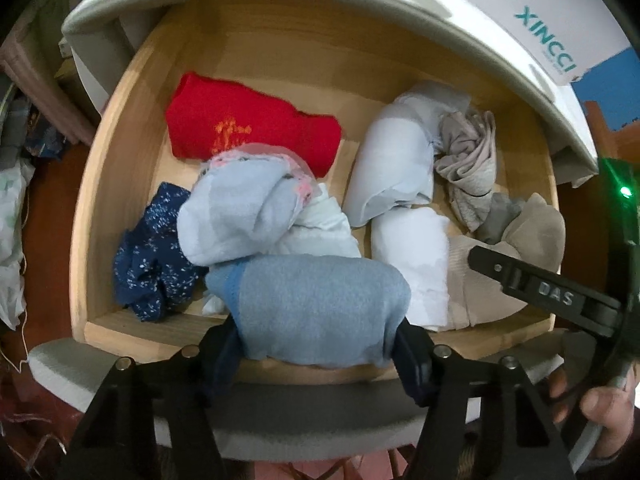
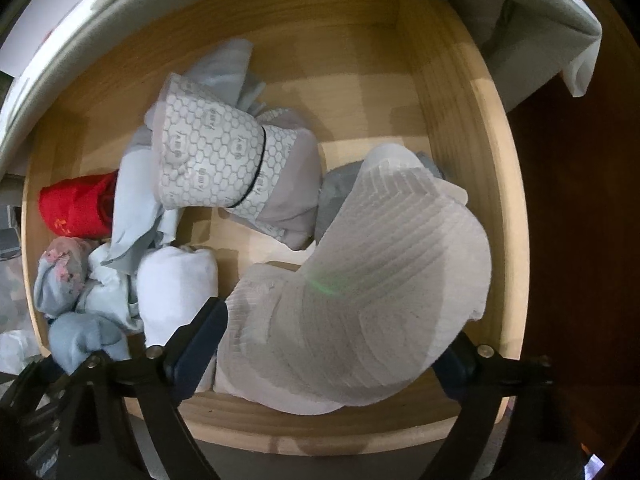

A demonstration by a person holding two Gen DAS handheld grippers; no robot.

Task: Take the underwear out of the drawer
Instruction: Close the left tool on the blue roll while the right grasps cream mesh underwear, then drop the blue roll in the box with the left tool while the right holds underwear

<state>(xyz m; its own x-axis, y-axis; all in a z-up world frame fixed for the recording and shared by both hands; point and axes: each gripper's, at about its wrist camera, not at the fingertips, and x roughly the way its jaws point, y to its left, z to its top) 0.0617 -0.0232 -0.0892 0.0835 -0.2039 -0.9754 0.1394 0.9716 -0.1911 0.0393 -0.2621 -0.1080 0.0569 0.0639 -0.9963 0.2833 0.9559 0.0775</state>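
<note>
The wooden drawer (image 1: 100,200) stands pulled out and holds several rolled underwear pieces and socks. My left gripper (image 1: 316,356) points down at the drawer's near edge, and its pads press on both sides of a blue-grey roll (image 1: 320,296). My right gripper (image 2: 328,344) hangs over the right end of the drawer (image 2: 452,120). Its jaws stand wide on either side of a beige ribbed piece (image 2: 360,272) without squeezing it. One right finger (image 1: 540,292) also shows in the left wrist view, held by a hand (image 1: 600,400).
Also in the drawer are a red folded piece (image 1: 248,124), a navy flowered one (image 1: 152,256), a pale blue one with pink lace (image 1: 240,208), a white roll (image 1: 412,256) and a honeycomb-printed piece (image 2: 212,160). The white cabinet top (image 1: 360,12) overhangs the back.
</note>
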